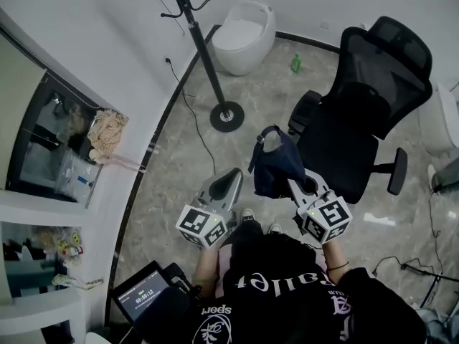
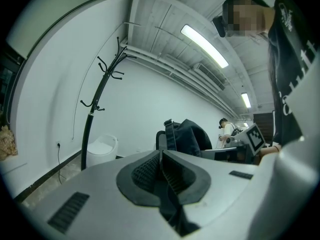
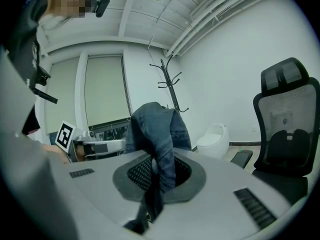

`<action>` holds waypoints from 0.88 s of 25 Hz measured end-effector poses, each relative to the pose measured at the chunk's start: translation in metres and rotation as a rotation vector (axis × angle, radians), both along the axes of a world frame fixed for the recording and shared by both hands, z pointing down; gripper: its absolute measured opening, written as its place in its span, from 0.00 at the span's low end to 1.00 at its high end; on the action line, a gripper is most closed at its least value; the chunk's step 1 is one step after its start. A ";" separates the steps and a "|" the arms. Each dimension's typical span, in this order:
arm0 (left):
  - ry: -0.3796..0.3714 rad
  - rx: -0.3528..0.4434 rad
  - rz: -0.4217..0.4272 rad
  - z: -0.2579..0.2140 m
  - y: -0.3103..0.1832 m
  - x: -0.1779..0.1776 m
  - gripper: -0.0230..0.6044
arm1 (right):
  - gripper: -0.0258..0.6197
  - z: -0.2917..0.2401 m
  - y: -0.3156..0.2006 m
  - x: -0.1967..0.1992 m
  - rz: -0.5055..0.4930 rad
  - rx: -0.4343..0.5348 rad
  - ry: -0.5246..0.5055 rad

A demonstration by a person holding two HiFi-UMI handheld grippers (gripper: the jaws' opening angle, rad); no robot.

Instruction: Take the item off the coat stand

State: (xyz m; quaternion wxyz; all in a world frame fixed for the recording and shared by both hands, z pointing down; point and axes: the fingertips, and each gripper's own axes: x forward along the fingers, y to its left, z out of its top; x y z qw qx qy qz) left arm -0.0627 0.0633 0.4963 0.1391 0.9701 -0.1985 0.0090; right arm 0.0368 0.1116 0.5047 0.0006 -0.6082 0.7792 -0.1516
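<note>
The black coat stand (image 1: 204, 56) rises from its round base at the top middle of the head view, and its hooks (image 2: 111, 69) carry nothing. A dark blue denim item (image 1: 276, 165) hangs clear of the stand, in front of the person. My right gripper (image 1: 292, 183) is shut on it, and a fold of the fabric (image 3: 161, 169) is pinched between the pads. My left gripper (image 1: 233, 175) is level beside it to the left, with its jaws (image 2: 161, 158) closed together and nothing between them. The left gripper view shows the item (image 2: 190, 134) just beyond the jaws.
A black office chair (image 1: 369, 106) stands right behind the item. A white rounded stool (image 1: 247, 31) and a green bottle (image 1: 295, 63) sit by the far wall. A cable (image 1: 190, 110) trails along the floor near the stand's base (image 1: 226, 116). A shelf unit (image 1: 50, 163) lines the left wall.
</note>
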 end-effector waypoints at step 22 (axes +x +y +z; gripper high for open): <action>-0.001 0.019 -0.002 -0.006 0.032 0.022 0.04 | 0.08 0.000 0.027 0.019 -0.012 0.011 -0.022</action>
